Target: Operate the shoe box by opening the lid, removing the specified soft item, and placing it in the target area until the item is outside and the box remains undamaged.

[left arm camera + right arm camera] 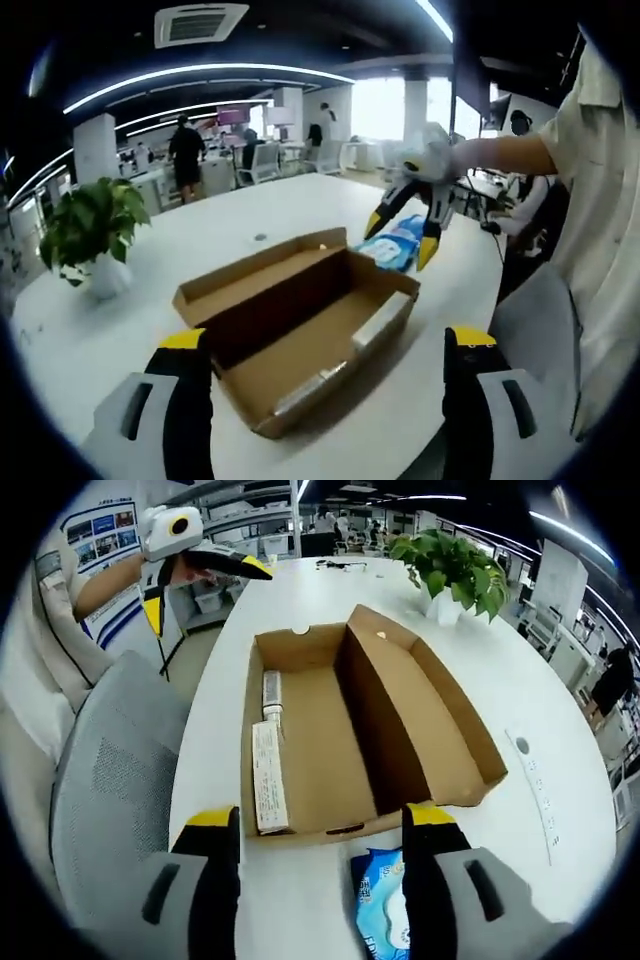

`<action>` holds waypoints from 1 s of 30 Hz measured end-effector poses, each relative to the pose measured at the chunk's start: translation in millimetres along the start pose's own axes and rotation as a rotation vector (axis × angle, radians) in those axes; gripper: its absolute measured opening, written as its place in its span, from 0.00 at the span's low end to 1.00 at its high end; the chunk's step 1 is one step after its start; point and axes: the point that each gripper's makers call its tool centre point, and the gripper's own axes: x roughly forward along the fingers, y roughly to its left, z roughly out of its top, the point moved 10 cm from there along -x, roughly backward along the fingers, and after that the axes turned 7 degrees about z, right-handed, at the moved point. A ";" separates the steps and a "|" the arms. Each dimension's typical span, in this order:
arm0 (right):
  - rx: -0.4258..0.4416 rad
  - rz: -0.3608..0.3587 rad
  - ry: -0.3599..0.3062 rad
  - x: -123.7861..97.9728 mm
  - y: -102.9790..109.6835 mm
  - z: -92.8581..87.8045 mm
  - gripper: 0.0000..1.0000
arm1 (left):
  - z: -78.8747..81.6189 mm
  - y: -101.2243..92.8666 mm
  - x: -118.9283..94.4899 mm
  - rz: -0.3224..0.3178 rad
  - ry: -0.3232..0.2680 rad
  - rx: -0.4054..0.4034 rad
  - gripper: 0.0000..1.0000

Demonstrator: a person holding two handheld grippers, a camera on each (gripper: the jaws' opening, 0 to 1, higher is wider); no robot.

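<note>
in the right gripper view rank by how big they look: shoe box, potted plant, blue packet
1. shoe box, lid open, clearly largest
2. potted plant
3. blue packet

Plant and packet look close; the packet is nearer and partly hidden, so that order is unsure.

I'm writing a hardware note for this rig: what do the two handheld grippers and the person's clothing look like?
Both grippers, left and right, have black jaws with yellow tips on light grey housings. The person wears a pale short sleeve.

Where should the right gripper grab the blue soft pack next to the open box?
Pinch the blue soft pack across its width near the end facing the shoe box, coming from above. It lies flat on the table, directly under the open right gripper.
</note>
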 end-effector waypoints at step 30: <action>-0.076 0.067 0.124 52.9 -10.0 -1.9 0.61 | -22.1 10.4 -31.4 0.117 0.015 -0.082 0.97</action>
